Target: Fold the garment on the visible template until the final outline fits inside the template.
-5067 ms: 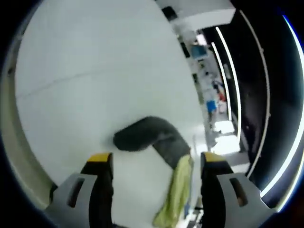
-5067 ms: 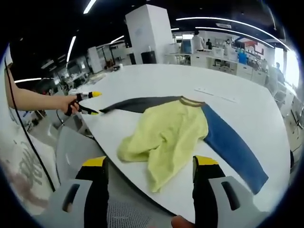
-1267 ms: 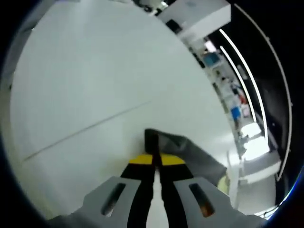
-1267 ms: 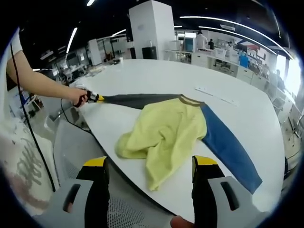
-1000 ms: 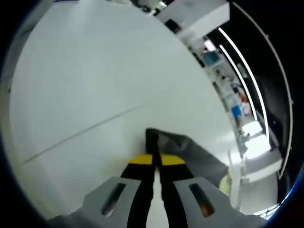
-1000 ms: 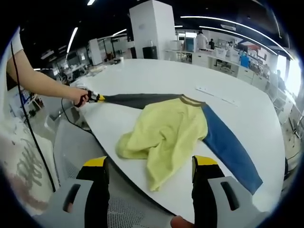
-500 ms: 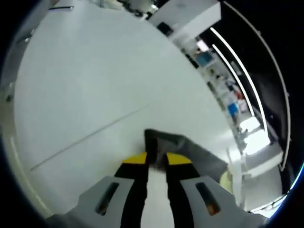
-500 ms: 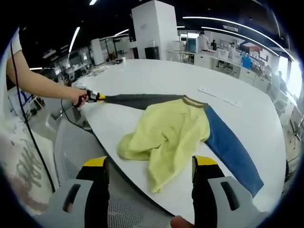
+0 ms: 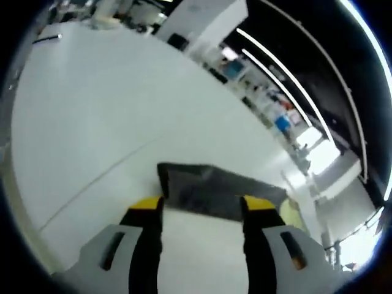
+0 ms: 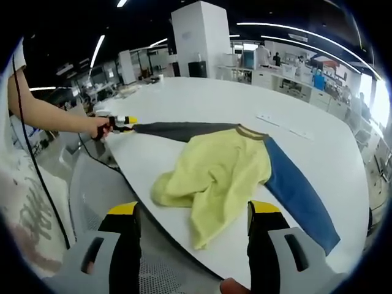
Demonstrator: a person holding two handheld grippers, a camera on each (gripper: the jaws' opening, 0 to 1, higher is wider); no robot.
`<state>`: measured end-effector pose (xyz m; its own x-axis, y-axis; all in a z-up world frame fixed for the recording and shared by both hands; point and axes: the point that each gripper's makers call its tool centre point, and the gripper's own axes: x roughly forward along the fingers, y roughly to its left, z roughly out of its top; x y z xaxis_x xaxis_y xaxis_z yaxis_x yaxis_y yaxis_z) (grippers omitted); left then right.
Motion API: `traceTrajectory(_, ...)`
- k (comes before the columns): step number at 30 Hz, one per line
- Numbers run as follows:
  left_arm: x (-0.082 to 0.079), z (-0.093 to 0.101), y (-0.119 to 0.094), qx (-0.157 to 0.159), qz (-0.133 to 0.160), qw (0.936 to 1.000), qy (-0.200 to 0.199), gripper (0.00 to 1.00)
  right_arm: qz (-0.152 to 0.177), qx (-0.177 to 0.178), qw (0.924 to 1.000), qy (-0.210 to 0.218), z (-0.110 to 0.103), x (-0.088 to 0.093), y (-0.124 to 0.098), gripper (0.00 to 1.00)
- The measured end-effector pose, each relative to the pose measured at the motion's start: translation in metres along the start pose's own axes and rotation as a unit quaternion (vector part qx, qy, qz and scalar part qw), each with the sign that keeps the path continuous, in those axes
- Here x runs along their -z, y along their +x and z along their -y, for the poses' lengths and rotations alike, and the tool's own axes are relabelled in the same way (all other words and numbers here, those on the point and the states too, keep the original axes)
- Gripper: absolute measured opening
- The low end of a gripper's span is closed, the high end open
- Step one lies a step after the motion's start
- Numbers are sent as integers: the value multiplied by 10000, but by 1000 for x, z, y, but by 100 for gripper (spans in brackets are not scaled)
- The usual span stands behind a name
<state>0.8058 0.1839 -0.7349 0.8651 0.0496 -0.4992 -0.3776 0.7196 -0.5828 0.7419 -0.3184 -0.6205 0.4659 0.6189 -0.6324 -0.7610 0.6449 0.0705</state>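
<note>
1. Crumpled yellow long-sleeved garment [image 10: 214, 177], one dark grey sleeve [image 9: 214, 190], one blue sleeve [image 10: 297, 190], lies mid-frame on the white table [image 10: 202, 98].
2. Left gripper [image 9: 201, 208], jaws apart, straddles the grey cuff, lower centre.
3. Right gripper [image 10: 193, 211] hangs open, empty, bottom.

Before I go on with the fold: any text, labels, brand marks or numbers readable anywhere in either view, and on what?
None can be read.
Garment: plain yellow body, dark grey sleeve and blue sleeve, no print or tag showing.
White table: no writing.
Background screens and signs: too small and blurred to read.
</note>
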Motion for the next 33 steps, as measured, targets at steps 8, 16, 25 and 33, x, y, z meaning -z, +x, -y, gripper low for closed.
traceTrajectory(8,11,40,-4,523,-79,9952,820,71,39,17,10000,33,2,0,0,71)
traceTrajectory(16,25,131,-32,1303,-38,9771,1681,88,86,-13,9999,50,1,0,2,71)
traceTrajectory(25,20,171,-44,1675,5,9648,2029,99,141,-12,9999,64,1,1,0,71)
traceTrajectory(33,34,205,-67,1954,-157,9513,2378,99,188,20,9997,139,2,5,-2,71)
